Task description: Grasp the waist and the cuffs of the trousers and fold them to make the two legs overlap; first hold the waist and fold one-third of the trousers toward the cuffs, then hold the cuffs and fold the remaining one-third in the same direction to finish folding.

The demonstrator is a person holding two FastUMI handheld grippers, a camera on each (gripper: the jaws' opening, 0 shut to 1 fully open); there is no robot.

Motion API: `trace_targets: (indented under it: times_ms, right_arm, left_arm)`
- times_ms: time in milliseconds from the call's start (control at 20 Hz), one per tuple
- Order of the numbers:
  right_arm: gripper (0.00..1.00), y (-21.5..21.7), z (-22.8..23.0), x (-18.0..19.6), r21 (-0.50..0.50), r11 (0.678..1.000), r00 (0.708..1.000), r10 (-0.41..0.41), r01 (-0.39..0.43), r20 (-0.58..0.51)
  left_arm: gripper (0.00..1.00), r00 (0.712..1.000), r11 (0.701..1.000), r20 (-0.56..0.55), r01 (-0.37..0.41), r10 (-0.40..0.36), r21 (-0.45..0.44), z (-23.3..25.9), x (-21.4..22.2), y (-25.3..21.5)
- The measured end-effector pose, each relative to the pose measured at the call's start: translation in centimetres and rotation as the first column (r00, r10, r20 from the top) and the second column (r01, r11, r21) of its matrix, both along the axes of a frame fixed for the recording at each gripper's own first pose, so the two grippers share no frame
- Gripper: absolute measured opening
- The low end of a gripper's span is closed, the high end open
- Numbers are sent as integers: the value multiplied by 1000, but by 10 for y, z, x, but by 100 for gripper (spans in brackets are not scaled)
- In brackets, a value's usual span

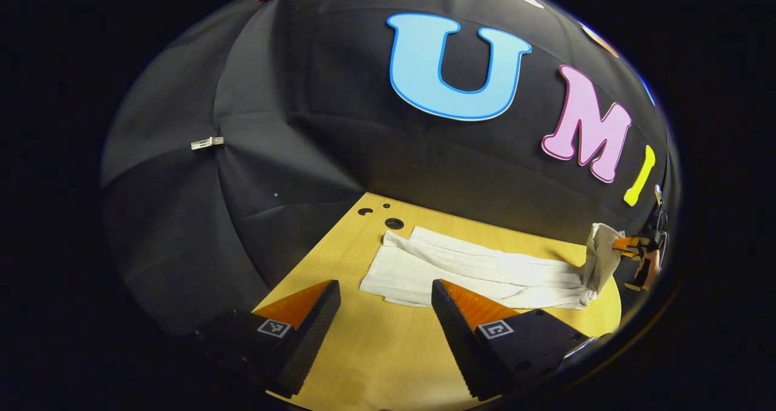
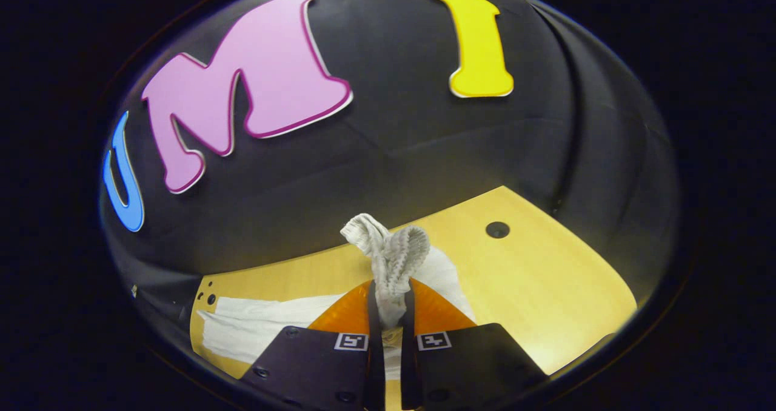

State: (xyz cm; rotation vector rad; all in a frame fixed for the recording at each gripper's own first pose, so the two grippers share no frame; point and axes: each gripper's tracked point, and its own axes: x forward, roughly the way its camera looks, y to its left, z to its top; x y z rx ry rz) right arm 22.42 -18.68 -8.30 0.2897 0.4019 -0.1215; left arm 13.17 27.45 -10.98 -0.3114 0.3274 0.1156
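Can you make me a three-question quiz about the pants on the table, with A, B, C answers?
1. Where do the trousers lie?
A. on the wooden table
B. on the floor
C. in a basket

2. What colour are the trousers?
A. blue
B. white
C. green

3. What is the right gripper doing?
A. hanging open above bare wood
B. pinching a bunch of the trousers' cloth
C. holding a cup

Answers:
1 A, the left gripper view shows them spread on the yellow wood.
2 B, the cloth looks white in both views.
3 B, in the right gripper view the fingers press on a raised bunch of cloth, while the left gripper is open over the table.
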Motion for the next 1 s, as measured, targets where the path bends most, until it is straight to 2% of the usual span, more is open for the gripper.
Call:
trace_targets:
  times_ms: [200, 350, 500, 550, 650, 700, 750, 800, 850, 900, 950, 1000]
  right_arm:
    - [14, 1, 1, -2, 31, 997, 997, 67, -66, -33]
    - [15, -1, -5, -4, 18, 994, 991, 110, -109, -78]
    - [20, 6, -28, -4, 26, 990, 981, 144, -142, -130]
    - [16, 5, -34, -5, 30, 988, 977, 153, -150, -147]
    - [18, 4, -33, -9, 50, 987, 967, 162, -155, -196]
    - [27, 4, -28, -11, 69, 984, 962, 175, -164, -210]
    - [30, 7, -24, -13, 91, 980, 957, 193, -177, -217]
    - [39, 13, -36, -16, 107, 977, 952, 207, -187, -227]
    - [43, 17, -38, -17, 117, 973, 947, 221, -198, -234]
    - [43, 19, -42, -21, 125, 969, 942, 236, -211, -240]
    - [48, 19, -42, -24, 125, 966, 938, 249, -224, -243]
    - [67, 21, -41, -28, 119, 964, 934, 259, -236, -245]
  left_arm:
    - [96, 1000, 1000, -18, 15, -16, -6, -13, 13, 6]
    - [96, 1000, 1000, -21, 4, -5, -29, -27, 22, 7]
    - [96, 998, 995, -59, -15, 9, -100, -54, 36, 5]
    - [96, 997, 991, -70, -23, 14, -128, -62, 41, 3]
    - [96, 995, 984, -93, -39, 23, -172, -75, 45, 0]
    - [96, 995, 981, -94, -34, 16, -192, -80, 49, -4]
    - [96, 997, 978, -83, -17, -1, -210, -80, 52, -10]
    - [96, 997, 976, -77, -5, -12, -218, -81, 56, -15]
    - [92, 997, 976, -80, -8, -10, -218, -85, 59, -16]
    - [96, 996, 975, -89, -15, -4, -220, -88, 63, -16]
    - [96, 995, 974, -97, -21, -1, -226, -91, 67, -18]
    - [92, 994, 973, -106, -30, 5, -229, -95, 72, -21]
